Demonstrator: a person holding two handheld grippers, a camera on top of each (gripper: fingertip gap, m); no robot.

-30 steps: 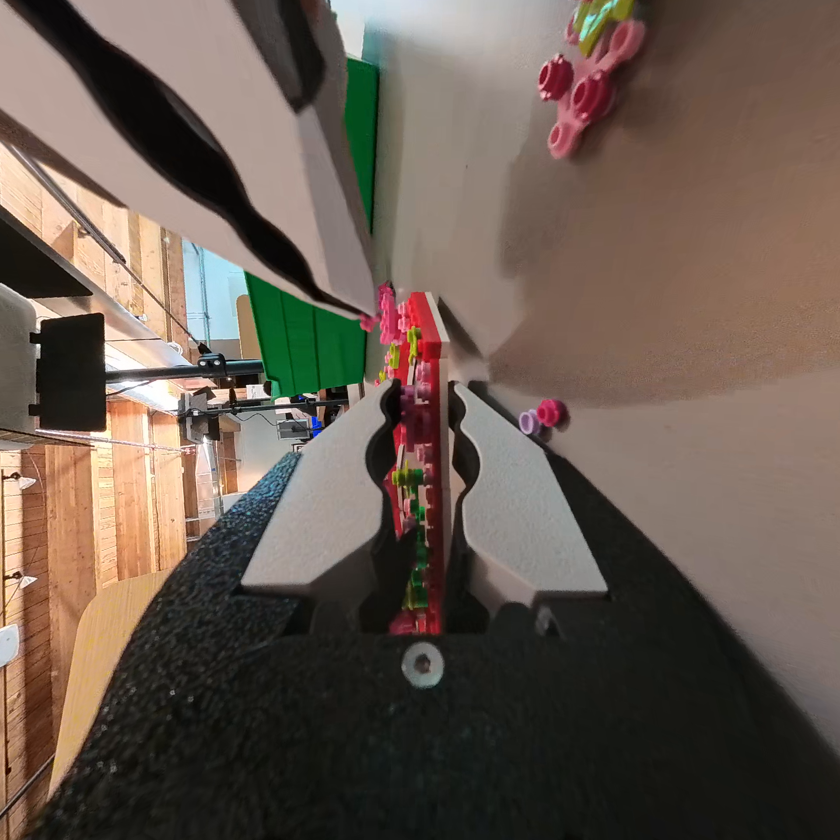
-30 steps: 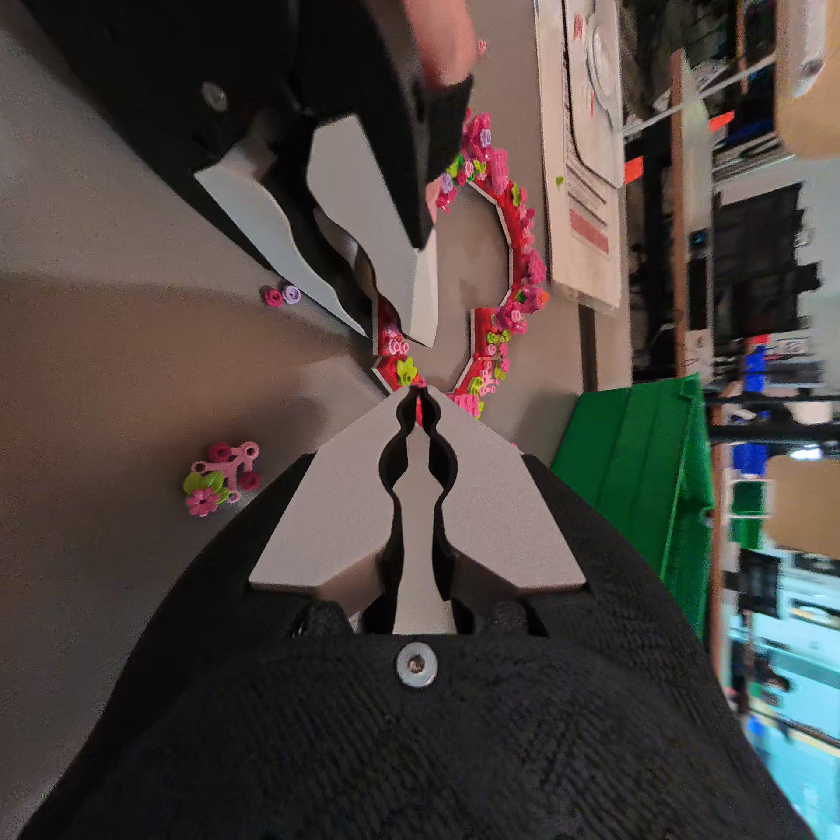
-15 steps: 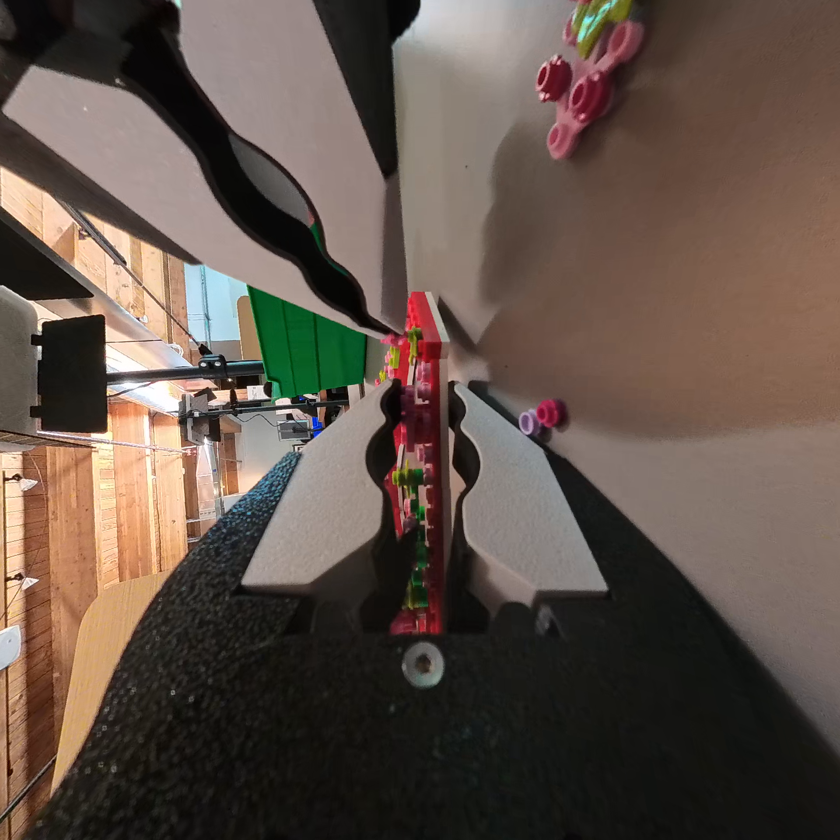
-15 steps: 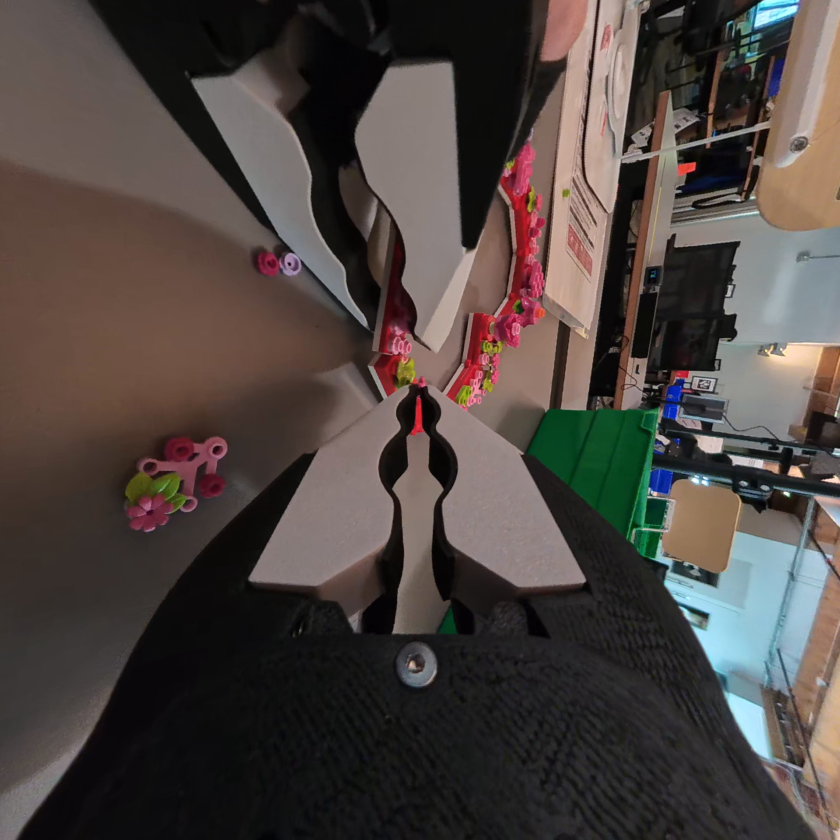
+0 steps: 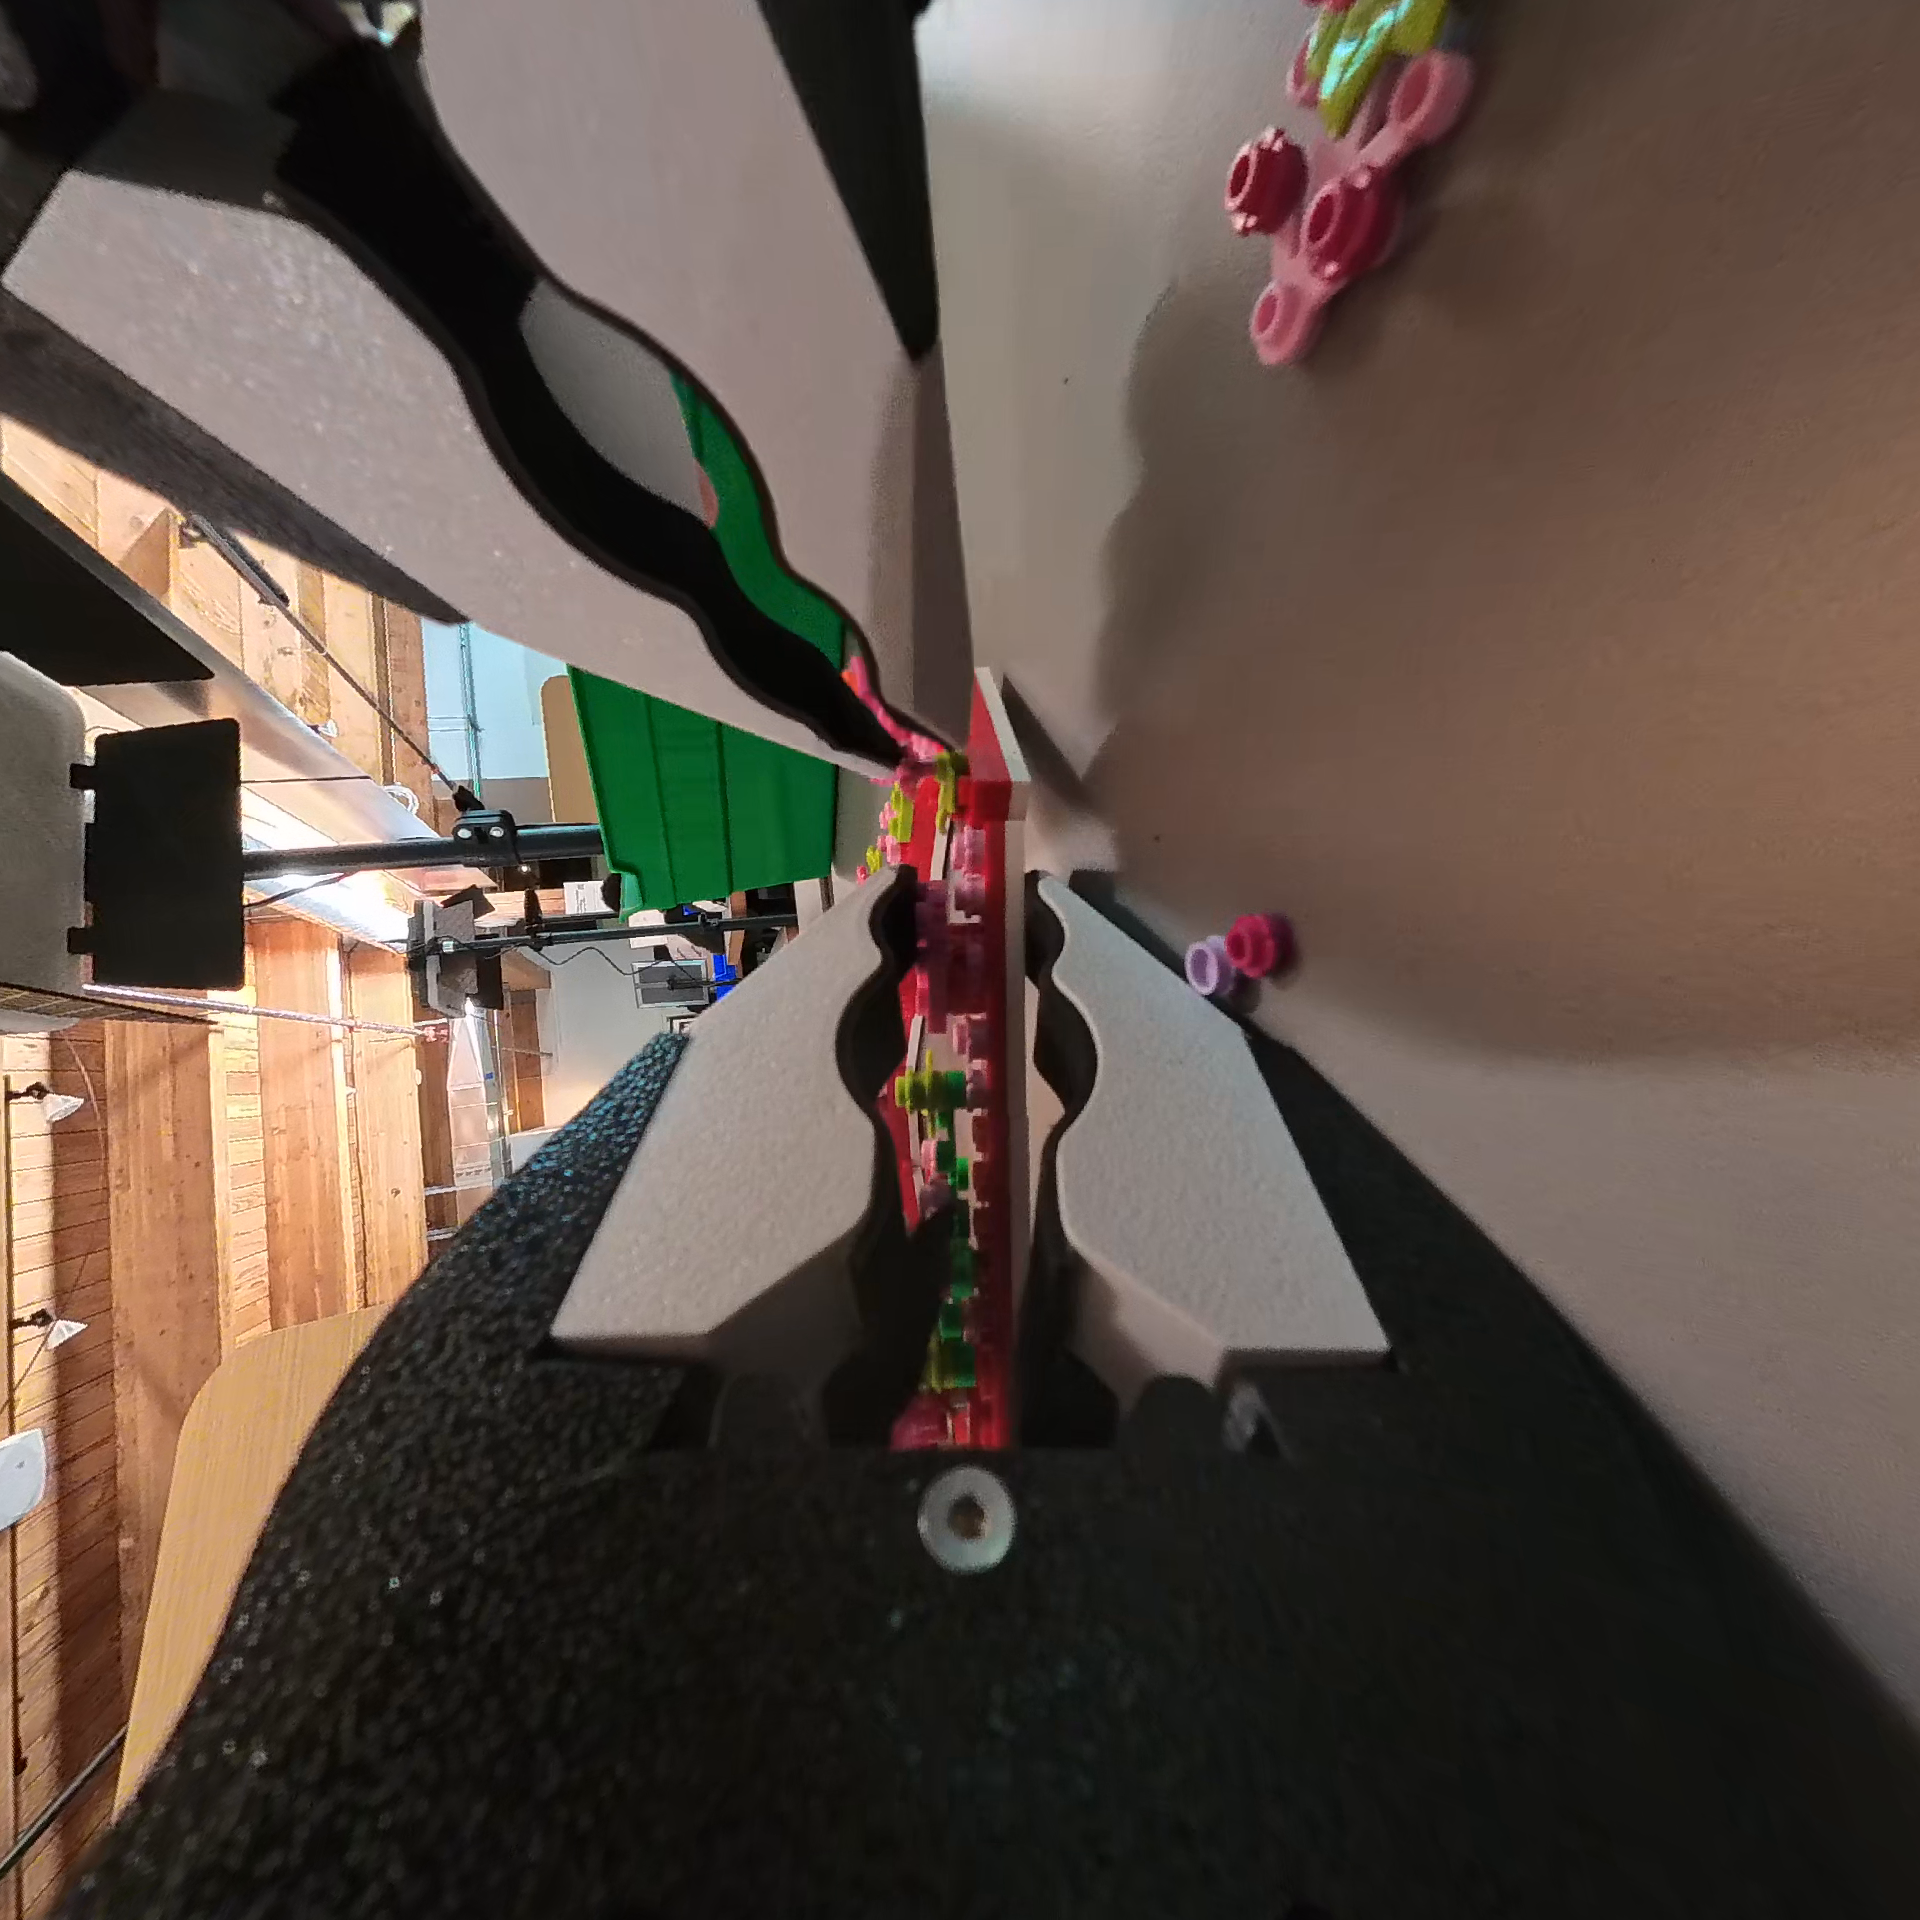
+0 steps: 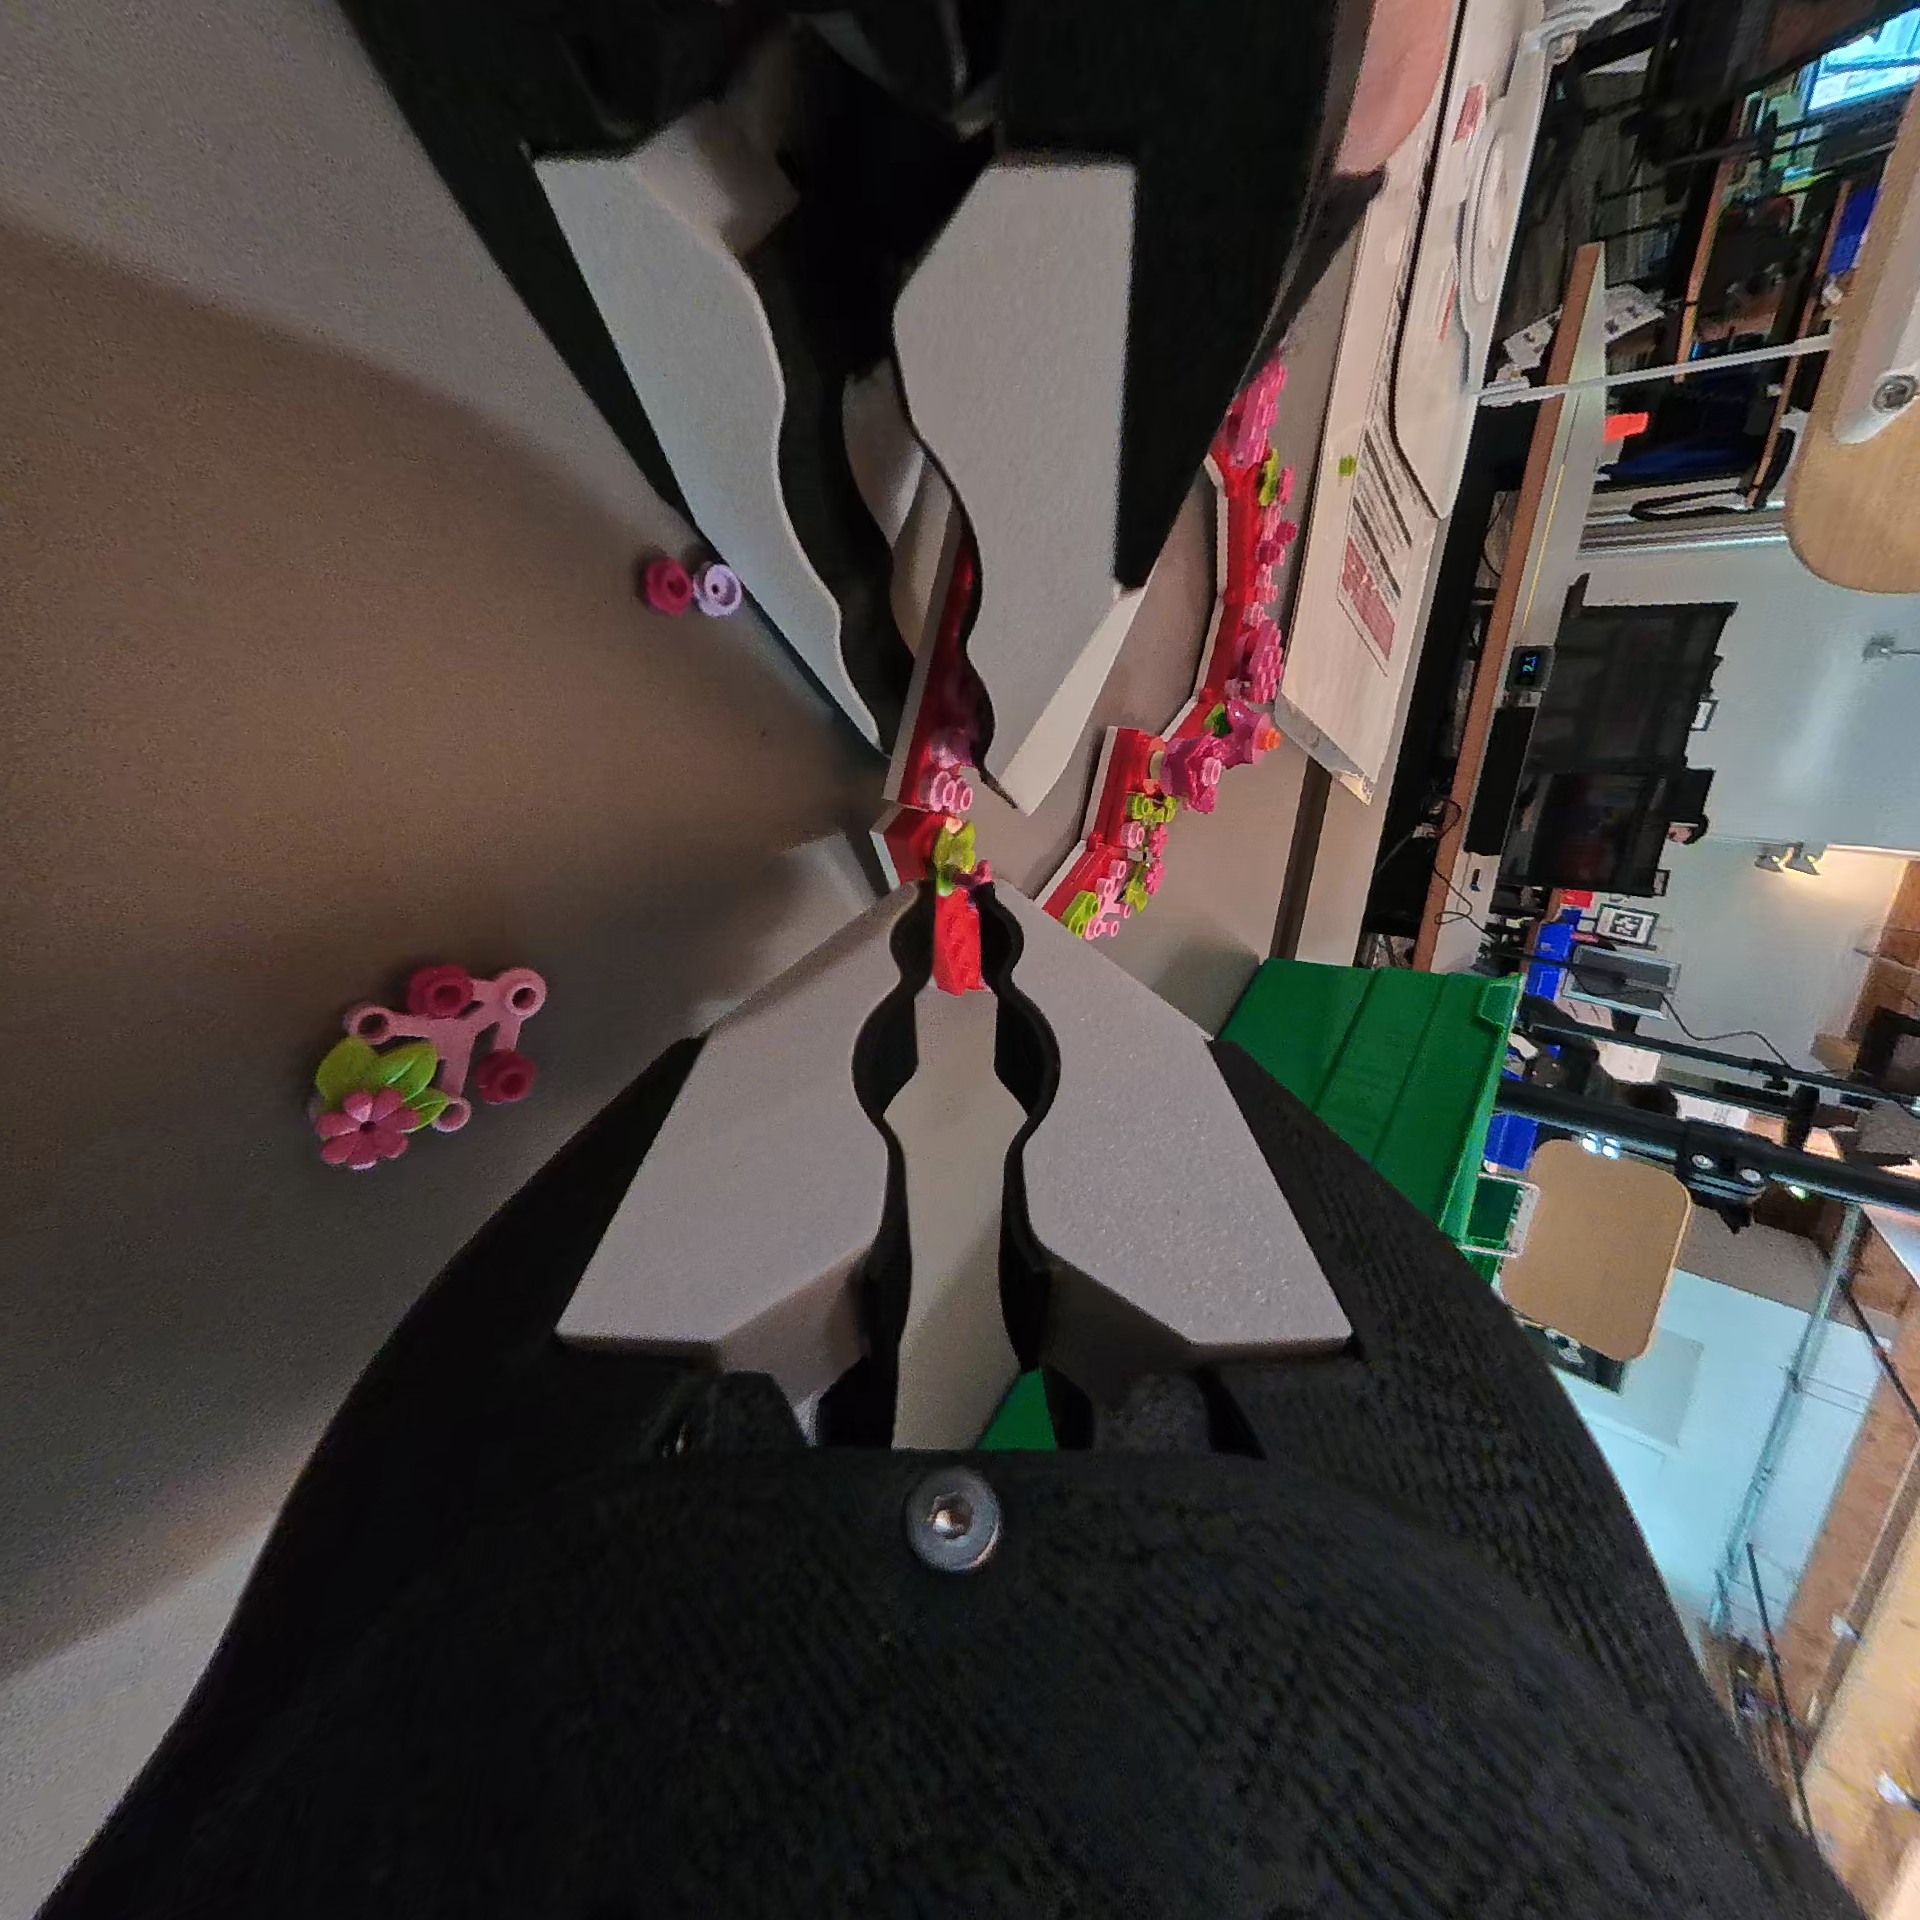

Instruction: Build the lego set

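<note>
With the left gripper (image 5: 961,883) clamping the red frame (image 5: 987,1039), the right gripper (image 6: 951,904), seemingly pinching a small red piece (image 6: 956,940) at its tips, could misalign and pop decorations off.

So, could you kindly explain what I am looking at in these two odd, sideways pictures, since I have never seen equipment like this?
There is no robot here: a person holds a two-finger grabber in each hand, and each grabber carries a camera looking forward along its own grey fingers. Both pictures appear turned on their side.

In the left view, the left gripper is clamped on a red heart-shaped frame covered with small flowers.

In the right view, the right gripper pinches a small red brick at the frame's open end; the left gripper shows opposite it.

On the grey table lie a loose pink flower cluster and two tiny round studs. A green bin and a printed sheet lie at the far side.
</note>
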